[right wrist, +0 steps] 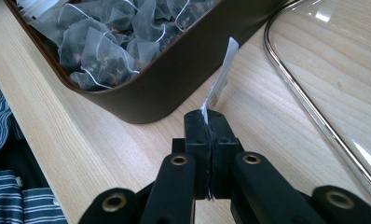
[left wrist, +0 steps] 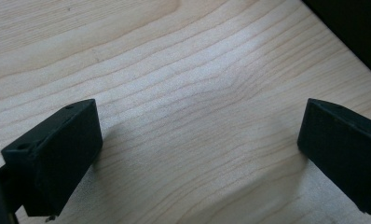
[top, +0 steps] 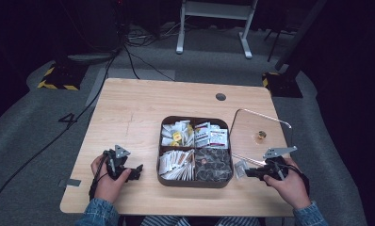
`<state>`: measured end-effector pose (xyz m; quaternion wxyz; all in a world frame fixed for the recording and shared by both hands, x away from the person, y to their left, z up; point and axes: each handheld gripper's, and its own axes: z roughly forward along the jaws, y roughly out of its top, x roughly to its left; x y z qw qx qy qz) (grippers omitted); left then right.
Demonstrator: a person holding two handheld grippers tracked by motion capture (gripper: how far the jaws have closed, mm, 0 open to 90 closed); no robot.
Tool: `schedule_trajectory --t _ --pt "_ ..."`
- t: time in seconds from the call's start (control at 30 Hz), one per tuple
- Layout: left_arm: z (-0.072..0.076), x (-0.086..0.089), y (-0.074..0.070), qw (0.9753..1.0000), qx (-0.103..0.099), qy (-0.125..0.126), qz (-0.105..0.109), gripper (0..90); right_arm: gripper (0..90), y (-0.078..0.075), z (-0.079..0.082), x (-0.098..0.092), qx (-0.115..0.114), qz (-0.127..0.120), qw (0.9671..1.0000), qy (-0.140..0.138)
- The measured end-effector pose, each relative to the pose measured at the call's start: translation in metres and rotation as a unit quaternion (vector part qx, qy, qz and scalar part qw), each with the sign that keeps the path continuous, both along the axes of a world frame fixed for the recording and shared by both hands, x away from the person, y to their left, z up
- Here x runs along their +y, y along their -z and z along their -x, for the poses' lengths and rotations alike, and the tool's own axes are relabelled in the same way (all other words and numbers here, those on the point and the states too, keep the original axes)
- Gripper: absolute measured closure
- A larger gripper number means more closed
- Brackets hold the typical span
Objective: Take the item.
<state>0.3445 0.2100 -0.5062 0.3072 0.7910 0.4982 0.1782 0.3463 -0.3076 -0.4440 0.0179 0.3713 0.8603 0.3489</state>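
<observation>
A brown box with four compartments sits at the table's middle front, holding paper sachets and mesh tea bags. Just right of its near right corner, my right gripper is shut on a small white sachet. In the right gripper view the sachet stands edge-on out of the closed jaws of that gripper, close to the box wall. My left gripper rests left of the box. In the left gripper view it is open over bare wood, with nothing between the jaws.
A clear glass lid with a metal rim and a small knob lies flat right of the box, just beyond my right gripper; its rim runs close by. The table's front edge is near both hands. Cables and stands occupy the floor beyond.
</observation>
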Motion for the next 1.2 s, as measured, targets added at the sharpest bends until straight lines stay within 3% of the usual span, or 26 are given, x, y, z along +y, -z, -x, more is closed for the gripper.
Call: schedule_trajectory --t 0.47,0.57,0.73,0.83,1.07,1.2 --pt "0.000 0.000 0.000 1.0000 0.001 0.000 0.001 0.1 87.1 0.005 -0.002 0.002 0.007 0.004 1.0000 0.003" --pt "0.000 0.000 0.000 1.0000 0.000 0.000 0.000 0.1 77.4 0.005 -0.002 0.001 0.004 0.011 0.9999 0.010" --pt "0.000 0.000 0.000 1.0000 0.001 0.000 0.001 0.1 58.4 0.005 -0.003 0.000 -0.033 0.023 0.9986 0.034" --pt "0.000 0.000 0.000 1.0000 0.000 0.000 0.000 0.1 55.1 0.002 -0.003 -0.004 -0.052 0.026 0.9973 0.045" --pt "0.000 0.000 0.000 1.0000 0.000 0.000 0.000 0.1 54.9 -0.004 -0.005 -0.007 -0.063 0.014 0.9964 0.056" --pt "0.000 0.000 0.000 1.0000 0.000 0.000 0.000 0.1 53.4 -0.011 -0.010 -0.010 -0.083 0.009 0.9944 0.064"
